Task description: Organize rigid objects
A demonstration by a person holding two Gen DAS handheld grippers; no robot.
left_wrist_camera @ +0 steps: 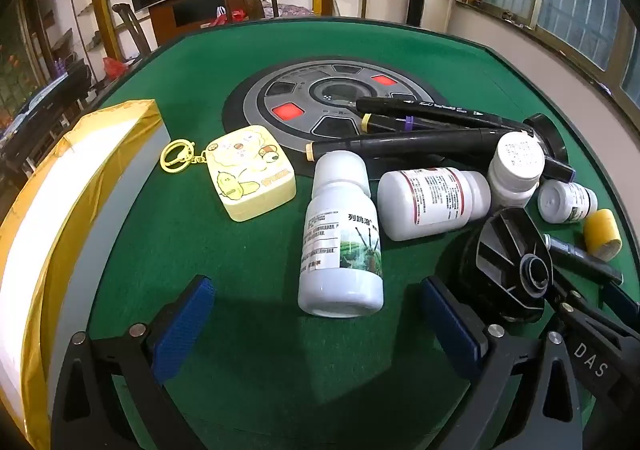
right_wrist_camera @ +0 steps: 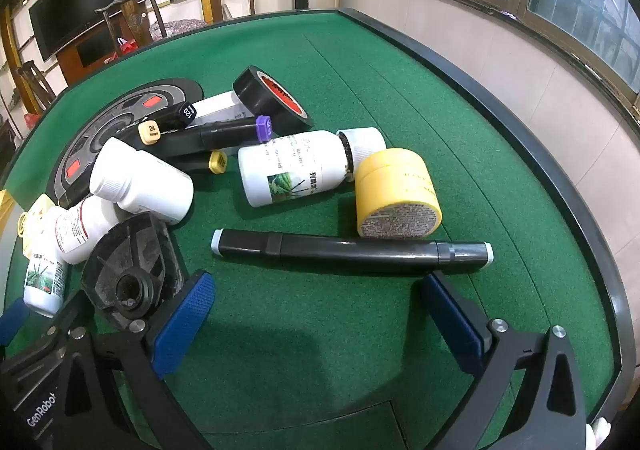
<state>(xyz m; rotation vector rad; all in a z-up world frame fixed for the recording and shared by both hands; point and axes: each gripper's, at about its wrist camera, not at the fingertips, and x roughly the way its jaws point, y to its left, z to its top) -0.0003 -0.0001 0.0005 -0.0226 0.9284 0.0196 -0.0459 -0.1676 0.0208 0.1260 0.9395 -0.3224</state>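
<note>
Several rigid things lie in a loose heap on the green felt table [left_wrist_camera: 248, 62], none yet sorted. Nearest the left claw [left_wrist_camera: 318, 320] is a white bottle with a plant label [left_wrist_camera: 340, 238], on its side at about twelve o'clock from the claw's gap, cap pointing away. At one o'clock from it a second white bottle [left_wrist_camera: 434, 202] lies crosswise, with two smaller ones [left_wrist_camera: 516, 174] beyond; black markers [left_wrist_camera: 404, 144] are stacked across the dark round panel at the table's centre. A yellow keychain case [left_wrist_camera: 250, 172] sits apart at ten o'clock, and a gold-edged box [left_wrist_camera: 80, 186] stands at nine o'clock, likely where things are meant to go.

From the right claw [right_wrist_camera: 318, 320], a long black marker [right_wrist_camera: 352, 250] lies crosswise at twelve o'clock, just past the fingertips, with a yellow jar [right_wrist_camera: 394, 194] touching or nearly touching it beyond, a labelled bottle [right_wrist_camera: 294, 170] at eleven o'clock and a black tape roll [right_wrist_camera: 272, 98] farther off. A black ribbed reel [right_wrist_camera: 128, 266] lies between the two claws.

Both claws stand wide, holding nothing, tilted down toward the heap. That spread suits taking a bottle or the marker across its width; round bodies may roll on the felt.
</note>
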